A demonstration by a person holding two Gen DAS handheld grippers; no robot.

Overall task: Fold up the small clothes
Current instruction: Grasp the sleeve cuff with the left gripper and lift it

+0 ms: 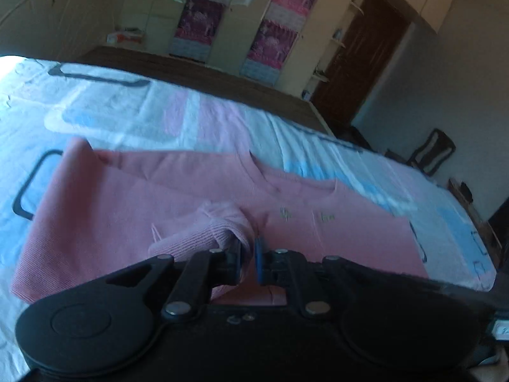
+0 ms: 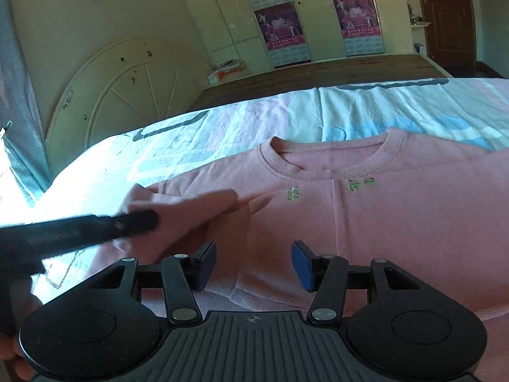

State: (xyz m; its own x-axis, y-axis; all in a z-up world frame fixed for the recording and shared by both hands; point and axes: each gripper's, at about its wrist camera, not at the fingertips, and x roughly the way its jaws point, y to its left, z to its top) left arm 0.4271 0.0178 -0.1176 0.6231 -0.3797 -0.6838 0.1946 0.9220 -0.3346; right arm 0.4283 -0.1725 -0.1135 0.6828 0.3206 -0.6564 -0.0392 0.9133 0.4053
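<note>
A pink sweatshirt (image 2: 366,222) lies spread front-up on a bed sheet (image 2: 381,111) printed with pale blue, pink and white blocks. Its round ribbed collar (image 2: 331,156) points toward the far side of the bed, and small green embroidered marks (image 2: 361,184) sit on the chest just below the collar.

One sleeve (image 1: 203,232) of the sweatshirt is lifted off the body of the garment and drawn in over the chest. Its ribbed cuff end is pinched in the left gripper (image 1: 249,254), whose jaws are clenched nearly together on the fabric. In the right wrist view the same gripper (image 2: 140,219) shows as a blurred dark bar coming in from the left of the sweatshirt, with the pink sleeve bunched at its tip, beside the green marks.

The right gripper (image 2: 254,264) hovers over the lower front of the sweatshirt, released: its blue pads (image 2: 302,264) stand apart with only flat cloth seen between them, and nothing is gripped.

Beyond the sweatshirt and the sheet's far edge runs a strip of dark wood (image 2: 318,76). Past that stands a cream wardrobe (image 2: 315,19) with pink posters (image 2: 280,25) on its doors, and to the right of the wardrobe a dark brown door (image 2: 448,16).
</note>
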